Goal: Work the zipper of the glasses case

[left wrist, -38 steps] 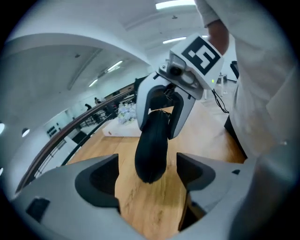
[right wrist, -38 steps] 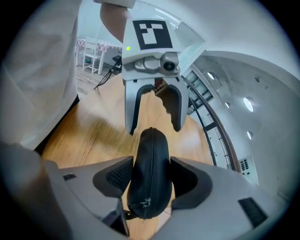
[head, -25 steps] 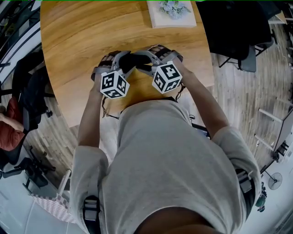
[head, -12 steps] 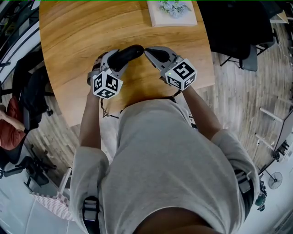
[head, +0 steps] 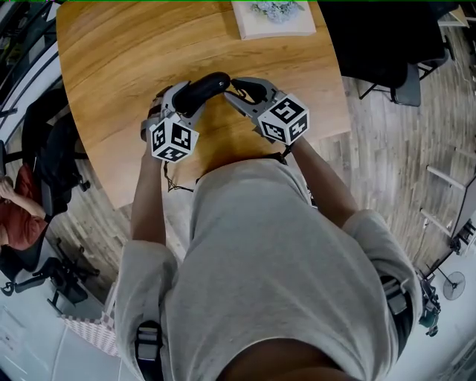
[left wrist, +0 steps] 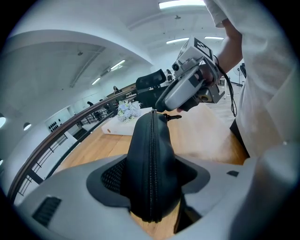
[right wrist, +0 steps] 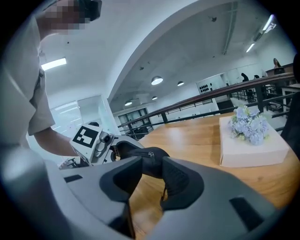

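Note:
My left gripper (head: pixel 190 95) is shut on a black glasses case (head: pixel 204 89) and holds it above the wooden table (head: pixel 111 52). In the left gripper view the case (left wrist: pixel 152 159) stands between the jaws with its closed zipper (left wrist: pixel 151 140) facing the camera. The small pull (left wrist: pixel 172 116) sticks out at the far end. My right gripper (head: pixel 236 86) has its tips at that far end. Its jaws are opening. In the right gripper view the case's end (right wrist: pixel 145 161) shows just beyond my right gripper (right wrist: pixel 152 180), and the pads are not pressing on it.
A white box with pale flowers (head: pixel 274 16) lies at the table's far edge, also in the right gripper view as the white box (right wrist: pixel 251 143). Black chairs (head: pixel 44 149) stand left of the table, another chair (head: pixel 401 82) to the right. A seated person (head: pixel 18 223) is at the left.
Both grippers moved away from the body, further over the table. The right gripper drew apart from the left, then its tips came back to the case's end.

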`<move>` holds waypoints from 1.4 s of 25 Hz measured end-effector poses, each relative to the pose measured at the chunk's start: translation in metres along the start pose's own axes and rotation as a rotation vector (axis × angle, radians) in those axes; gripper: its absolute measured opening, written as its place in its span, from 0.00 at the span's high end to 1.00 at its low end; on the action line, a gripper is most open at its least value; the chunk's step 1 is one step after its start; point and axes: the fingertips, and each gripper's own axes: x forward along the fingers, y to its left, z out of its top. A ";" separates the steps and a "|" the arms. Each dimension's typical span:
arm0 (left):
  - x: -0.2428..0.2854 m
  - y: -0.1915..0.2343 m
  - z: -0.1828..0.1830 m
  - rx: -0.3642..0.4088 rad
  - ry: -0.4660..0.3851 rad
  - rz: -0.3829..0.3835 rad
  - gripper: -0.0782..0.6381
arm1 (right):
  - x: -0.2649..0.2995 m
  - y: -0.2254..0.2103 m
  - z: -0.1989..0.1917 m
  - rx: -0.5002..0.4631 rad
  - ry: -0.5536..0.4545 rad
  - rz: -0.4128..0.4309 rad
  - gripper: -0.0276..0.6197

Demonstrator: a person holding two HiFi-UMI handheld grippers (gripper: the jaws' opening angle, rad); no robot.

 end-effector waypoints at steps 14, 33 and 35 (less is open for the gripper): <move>0.009 -0.014 -0.002 0.000 0.023 -0.021 0.49 | 0.001 -0.010 -0.017 0.100 0.008 -0.016 0.88; 0.019 -0.021 -0.011 0.015 0.048 -0.031 0.49 | -0.001 -0.018 -0.029 0.431 -0.043 0.069 0.89; 0.019 -0.023 -0.012 0.016 0.049 -0.042 0.49 | -0.002 -0.016 -0.030 0.379 -0.027 0.062 0.89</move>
